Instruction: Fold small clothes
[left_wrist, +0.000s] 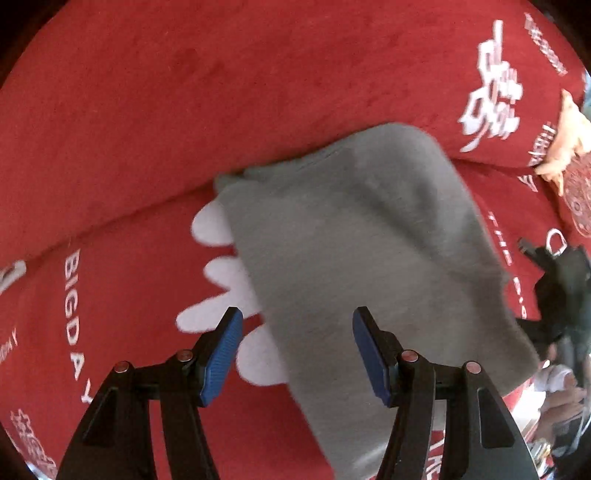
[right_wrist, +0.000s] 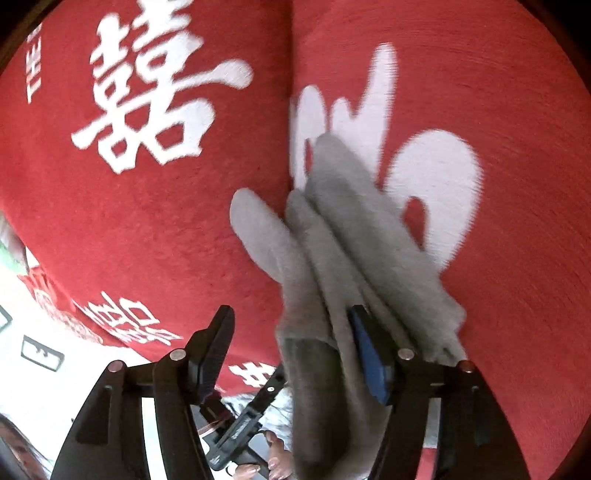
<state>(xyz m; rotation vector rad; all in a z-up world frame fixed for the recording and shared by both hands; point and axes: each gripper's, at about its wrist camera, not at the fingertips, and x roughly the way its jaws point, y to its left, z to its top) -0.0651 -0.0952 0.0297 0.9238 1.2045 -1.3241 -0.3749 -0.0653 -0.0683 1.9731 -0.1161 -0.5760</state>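
A small grey garment (left_wrist: 369, 240) lies folded on a red cover (left_wrist: 184, 92) printed with white characters and letters. My left gripper (left_wrist: 297, 325) points down over the garment's near edge. It is open, its blue pads (left_wrist: 221, 354) wide apart and pressing on nothing. In the right wrist view the grey garment (right_wrist: 351, 229) shows as several stacked folds on the red cover (right_wrist: 166, 221). Its near end drapes over the right finger's blue pad (right_wrist: 371, 362). My right gripper (right_wrist: 291, 328) is open, and its left finger stands clear of the cloth.
A pale orange object (left_wrist: 565, 147) lies on the cover at the far right, with a black device (left_wrist: 561, 288) below it. Under the right gripper a hand (right_wrist: 275, 461) holds a black tool (right_wrist: 240, 432). A white surface with black frames (right_wrist: 40, 354) borders the cover at lower left.
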